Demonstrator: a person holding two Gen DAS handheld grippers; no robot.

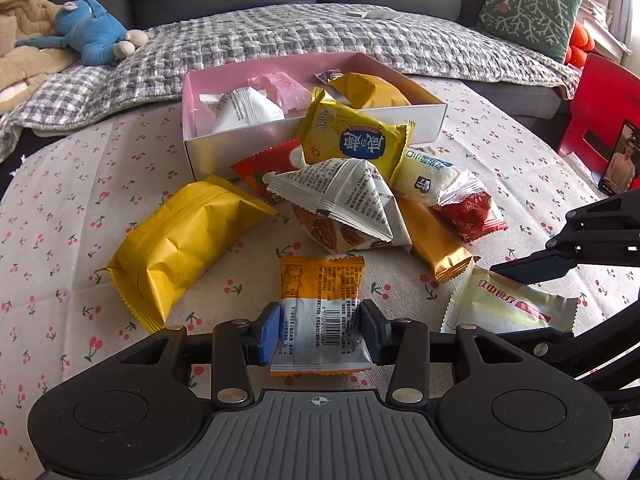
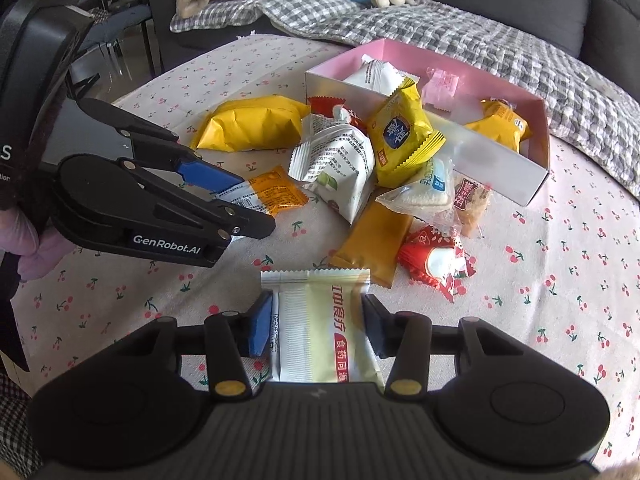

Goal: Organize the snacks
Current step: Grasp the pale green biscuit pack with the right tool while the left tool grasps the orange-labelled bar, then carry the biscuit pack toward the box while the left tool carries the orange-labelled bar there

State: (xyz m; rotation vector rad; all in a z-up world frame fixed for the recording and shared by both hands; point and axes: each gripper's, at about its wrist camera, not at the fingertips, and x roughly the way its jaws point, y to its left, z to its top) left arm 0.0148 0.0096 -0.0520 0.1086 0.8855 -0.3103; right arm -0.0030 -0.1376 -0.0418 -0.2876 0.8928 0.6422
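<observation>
Both tools [image 1: 320, 336] [image 2: 316, 330] clamped on packets [image 1: 322, 304] [image 2: 320, 320]

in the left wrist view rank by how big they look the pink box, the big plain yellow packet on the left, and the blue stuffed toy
Largest to smallest, as they look:
1. pink box
2. plain yellow packet
3. blue stuffed toy
The toy lies farthest from the camera on the sofa, so its true size against the packet is unsure.

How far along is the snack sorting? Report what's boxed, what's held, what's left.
Boxed: about four packets already lie in the pink box, including a white one and a pink one.
Held: the left gripper is shut on an orange-and-white packet; the right gripper is shut on a cream packet.
Left: a pile of roughly eight packets on the tablecloth, among them a large yellow packet.
</observation>
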